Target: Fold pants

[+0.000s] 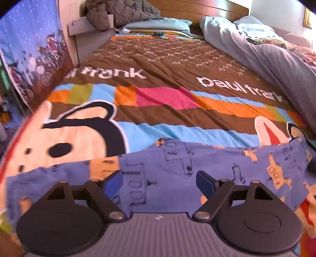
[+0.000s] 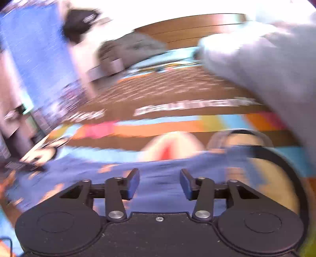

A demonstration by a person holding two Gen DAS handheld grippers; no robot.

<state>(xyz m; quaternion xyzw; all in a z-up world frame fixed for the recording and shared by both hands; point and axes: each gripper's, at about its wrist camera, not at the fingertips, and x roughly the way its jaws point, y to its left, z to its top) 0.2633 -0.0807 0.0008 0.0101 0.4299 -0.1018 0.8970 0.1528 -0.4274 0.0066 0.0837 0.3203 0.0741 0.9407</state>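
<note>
My left gripper (image 1: 159,182) hangs over the pants (image 1: 177,164) with its jaws spread wide and nothing between the blue pads (image 1: 205,182). The pants — purple-blue with orange cartoon figures — lie flat across the near edge of the bed, on the bedspread (image 1: 167,102), whose colour blocks, brown bands and big cartoon face show around them. My right gripper (image 2: 160,182) also sits above the pants (image 2: 162,168); its jaws stand apart, narrower than the left's, and nothing is pinched there either, though that view is badly smeared. Beyond the pants the bedspread runs clear to the wooden headboard (image 1: 197,8). A grey rumpled duvet (image 1: 276,59) crowds the right side of the bed, a blue pillow (image 1: 158,24) lies at the head, and a dark quilted jacket (image 1: 120,12) is heaped on the ledge at upper left. A printed blue hanging (image 1: 29,45) closes off the left side.
</note>
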